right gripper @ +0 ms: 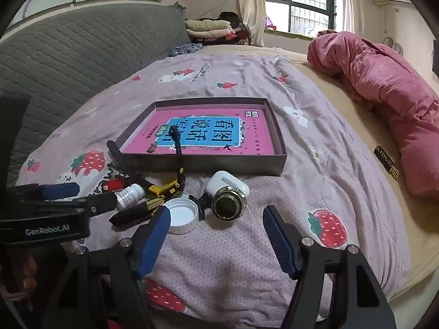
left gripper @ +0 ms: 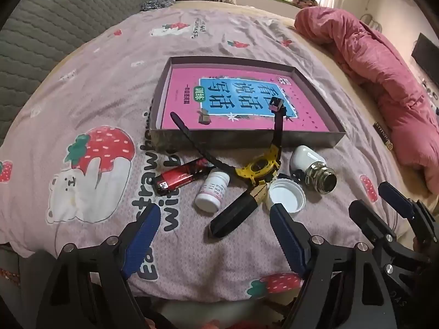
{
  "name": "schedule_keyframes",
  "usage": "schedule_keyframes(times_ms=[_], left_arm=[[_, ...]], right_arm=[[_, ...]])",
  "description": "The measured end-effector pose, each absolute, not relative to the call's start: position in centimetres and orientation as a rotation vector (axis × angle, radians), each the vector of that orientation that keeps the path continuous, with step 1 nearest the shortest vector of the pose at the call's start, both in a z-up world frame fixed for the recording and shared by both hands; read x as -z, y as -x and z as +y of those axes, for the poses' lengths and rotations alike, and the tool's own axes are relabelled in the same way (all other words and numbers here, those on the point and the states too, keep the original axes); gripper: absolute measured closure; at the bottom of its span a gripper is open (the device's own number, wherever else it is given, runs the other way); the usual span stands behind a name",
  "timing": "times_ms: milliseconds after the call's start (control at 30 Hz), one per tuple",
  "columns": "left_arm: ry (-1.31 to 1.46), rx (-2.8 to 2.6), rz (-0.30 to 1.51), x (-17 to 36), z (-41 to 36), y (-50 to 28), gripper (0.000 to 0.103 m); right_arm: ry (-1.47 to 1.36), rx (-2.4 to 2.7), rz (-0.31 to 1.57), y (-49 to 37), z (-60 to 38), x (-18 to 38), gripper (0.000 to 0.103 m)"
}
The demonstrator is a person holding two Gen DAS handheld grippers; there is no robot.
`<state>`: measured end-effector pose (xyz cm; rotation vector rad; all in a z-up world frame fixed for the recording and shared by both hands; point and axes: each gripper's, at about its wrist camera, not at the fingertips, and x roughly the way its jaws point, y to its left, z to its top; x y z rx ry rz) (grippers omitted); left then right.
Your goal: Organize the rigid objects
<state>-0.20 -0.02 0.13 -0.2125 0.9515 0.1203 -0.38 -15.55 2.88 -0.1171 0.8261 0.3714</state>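
Observation:
A shallow grey box [left gripper: 247, 138] holding a pink book [left gripper: 247, 96] lies on the bed. In front of it are a yellow watch [left gripper: 259, 168] with a black strap draped over the box wall, a white pill bottle [left gripper: 212, 192], a red packet [left gripper: 178, 178], a black-and-gold stick [left gripper: 233, 216], a white cap [left gripper: 286, 194], a glass jar [right gripper: 229, 204] on its side and a white case [right gripper: 227, 182]. My left gripper [left gripper: 215, 209] is open above the stick. My right gripper [right gripper: 217, 213] is open just short of the jar, holding nothing.
The strawberry-print sheet [left gripper: 96, 96] covers the bed. A rolled pink duvet [left gripper: 384, 82] lies along the right side. A grey quilted headboard [right gripper: 68, 54] rises at the left, and folded clothes [right gripper: 208, 28] are stacked at the far end by the window.

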Motion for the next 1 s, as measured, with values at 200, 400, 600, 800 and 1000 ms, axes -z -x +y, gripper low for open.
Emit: schedule_keyframes(times_ms=[200, 400, 600, 800, 1000], left_arm=[[0.185, -0.12, 0.954, 0.1, -0.7, 1.4, 0.02], [0.188, -0.099, 0.992, 0.3, -0.6, -0.1, 0.02], [0.181, -0.087, 0.984, 0.2, -0.9, -0.1, 0.02], [0.176, -0.081, 0.98, 0.1, -0.9, 0.0, 0.02], [0.166, -0.076, 0.984, 0.2, -1.1, 0.0, 0.02]], right_arm=[[0.12, -0.371, 0.846, 0.1, -15.2, -2.7, 0.034], [0.127, -0.367, 0.837, 0.3, -15.1, -2.4, 0.034], [0.127, -0.369, 0.828, 0.3, -15.4, -2.6, 0.034], [0.129, -0.368, 0.816, 0.4, -15.5, -2.8, 0.034], [0.13, -0.364, 0.81, 0.4, -15.5, -3.0, 0.034]])
